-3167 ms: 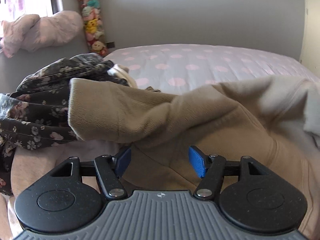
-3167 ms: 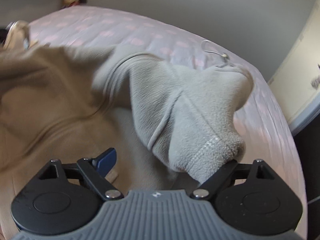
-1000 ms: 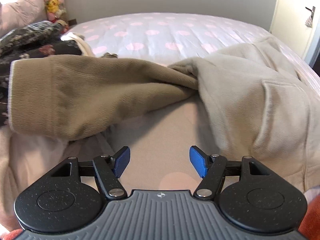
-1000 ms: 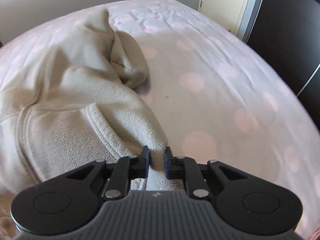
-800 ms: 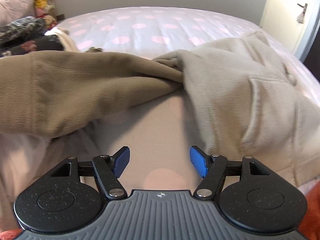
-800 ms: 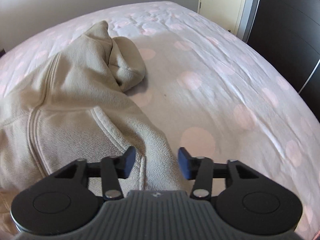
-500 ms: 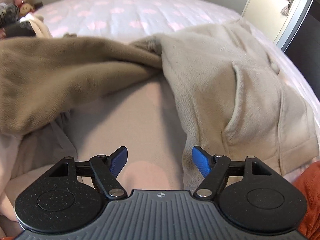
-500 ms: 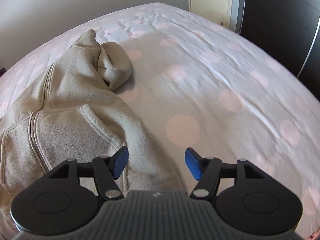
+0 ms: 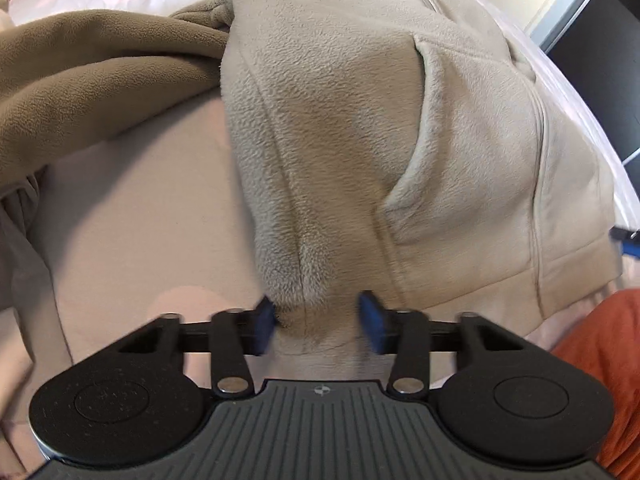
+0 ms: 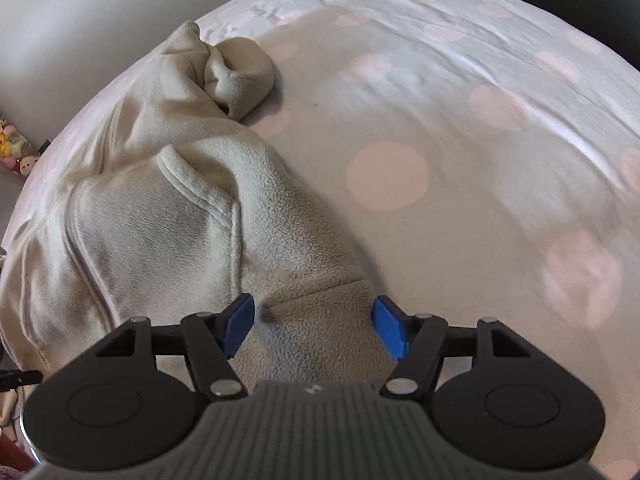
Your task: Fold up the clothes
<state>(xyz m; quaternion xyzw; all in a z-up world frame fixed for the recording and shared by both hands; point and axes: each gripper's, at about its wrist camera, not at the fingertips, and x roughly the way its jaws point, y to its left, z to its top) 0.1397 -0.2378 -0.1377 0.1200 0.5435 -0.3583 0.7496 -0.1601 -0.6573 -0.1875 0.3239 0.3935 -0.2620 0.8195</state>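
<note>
Both hand-held grippers straddle the fleece hoodie's (image 9: 360, 128) hem to lift it: left hand-held gripper (image 9: 318, 322) closing (pads not yet pinching), right hand-held gripper (image 10: 314, 326) agape at six o'clock.

pink-spotted bedspread (image 10: 500, 128), grey wall (image 10: 60, 20), plush toys (image 10: 14, 152), orange fabric (image 9: 600, 360)

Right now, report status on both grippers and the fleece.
Left gripper closing around fleece hem. Right gripper open, straddling the hem corner, just widened. Brown garment overlaps the fleece's left edge.
</note>
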